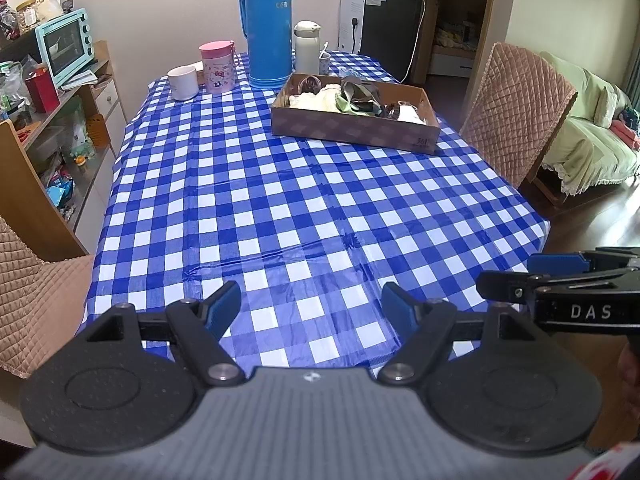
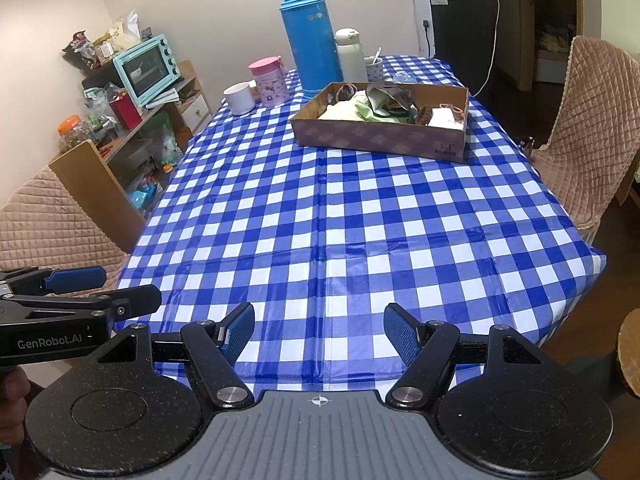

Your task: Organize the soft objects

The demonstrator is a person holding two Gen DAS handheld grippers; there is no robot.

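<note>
A shallow cardboard box (image 1: 352, 128) (image 2: 376, 136) stands at the far side of the blue checked table (image 1: 304, 208) (image 2: 352, 224). It holds a heap of soft items (image 1: 348, 100) (image 2: 380, 108): cream, green, grey and brown cloth pieces. My left gripper (image 1: 312, 304) is open and empty above the near table edge. My right gripper (image 2: 320, 328) is open and empty beside it. Each gripper shows at the edge of the other's view, the right gripper (image 1: 560, 272) and the left gripper (image 2: 96, 284).
A blue thermos (image 1: 268, 28) (image 2: 310, 36), white flask (image 1: 307, 48), pink Hello Kitty cup (image 1: 218, 66) and white mug (image 1: 183, 82) stand behind the box. Padded chairs (image 1: 516, 112) (image 2: 588, 128) flank the table. A cluttered shelf with a teal oven (image 1: 66, 46) is at left.
</note>
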